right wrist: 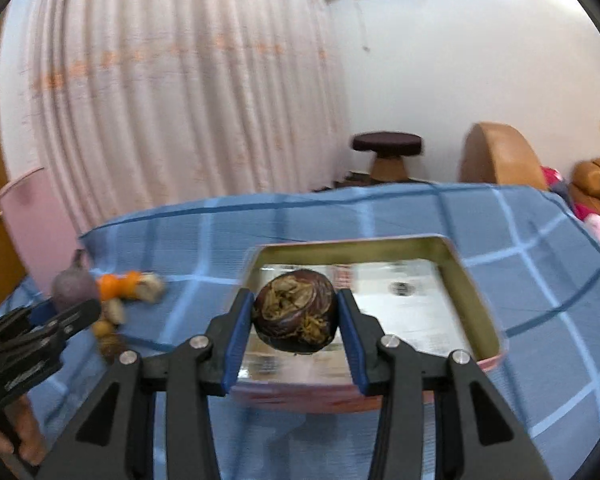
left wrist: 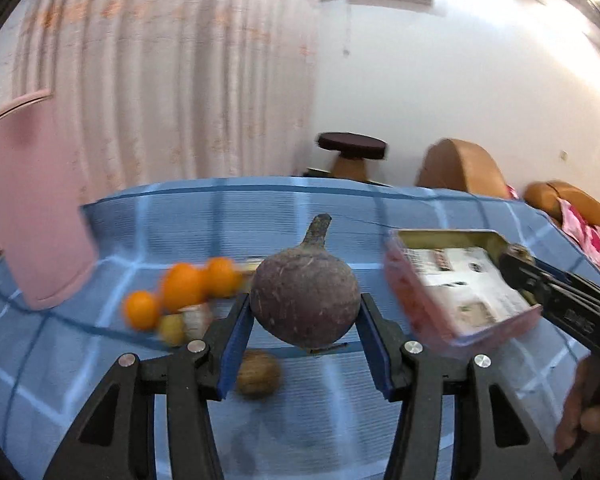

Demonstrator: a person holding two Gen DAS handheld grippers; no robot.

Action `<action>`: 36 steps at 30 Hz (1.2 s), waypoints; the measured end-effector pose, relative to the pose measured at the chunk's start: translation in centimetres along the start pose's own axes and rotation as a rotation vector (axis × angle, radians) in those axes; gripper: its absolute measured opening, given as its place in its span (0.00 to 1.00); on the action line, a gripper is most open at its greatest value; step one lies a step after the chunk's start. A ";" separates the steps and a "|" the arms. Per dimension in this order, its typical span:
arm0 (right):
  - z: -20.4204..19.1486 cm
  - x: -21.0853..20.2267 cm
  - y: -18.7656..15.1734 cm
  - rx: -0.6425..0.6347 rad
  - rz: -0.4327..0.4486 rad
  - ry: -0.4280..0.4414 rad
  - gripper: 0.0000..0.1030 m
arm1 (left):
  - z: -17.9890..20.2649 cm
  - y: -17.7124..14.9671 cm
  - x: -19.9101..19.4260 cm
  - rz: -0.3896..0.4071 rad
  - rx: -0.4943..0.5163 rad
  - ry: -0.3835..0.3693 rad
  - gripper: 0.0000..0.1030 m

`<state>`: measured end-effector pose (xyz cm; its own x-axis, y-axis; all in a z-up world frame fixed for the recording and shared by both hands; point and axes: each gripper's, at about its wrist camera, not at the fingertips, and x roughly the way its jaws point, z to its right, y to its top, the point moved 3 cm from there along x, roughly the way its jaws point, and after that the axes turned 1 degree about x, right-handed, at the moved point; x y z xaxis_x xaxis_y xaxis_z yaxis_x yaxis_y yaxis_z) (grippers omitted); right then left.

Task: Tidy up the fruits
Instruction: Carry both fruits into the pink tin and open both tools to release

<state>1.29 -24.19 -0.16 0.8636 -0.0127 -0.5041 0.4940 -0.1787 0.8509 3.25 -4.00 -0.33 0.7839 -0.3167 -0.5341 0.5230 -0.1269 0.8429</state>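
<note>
My left gripper is shut on a round purple fruit with a thick stem, held above the blue checked tablecloth. My right gripper is shut on a dark brown wrinkled fruit, held over the near end of a shallow rectangular metal tin. The tin also shows in the left wrist view, right of my left gripper. Three oranges and small yellowish fruits lie left of my left gripper. A brown round fruit lies under it.
A pink chair back stands at the table's left edge. A dark round stool and an orange sofa stand beyond the table's far edge. Curtains hang behind. The fruit pile shows at the left in the right wrist view.
</note>
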 end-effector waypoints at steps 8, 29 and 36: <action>5.7 1.5 0.1 0.032 -0.068 -0.059 0.44 | 8.4 1.6 3.5 -0.050 0.052 -0.129 0.52; 7.3 1.8 0.0 0.090 -0.060 -0.015 0.90 | 13.3 0.4 5.5 -0.083 0.219 -0.071 0.73; 8.1 -0.1 0.9 0.114 0.084 -0.099 0.96 | 11.5 1.2 4.4 -0.017 0.178 0.011 0.76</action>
<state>0.81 -32.35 -0.57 0.8843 -0.1284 -0.4490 0.4011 -0.2836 0.8710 3.46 -16.31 -0.91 0.7797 -0.3031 -0.5480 0.4692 -0.2968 0.8317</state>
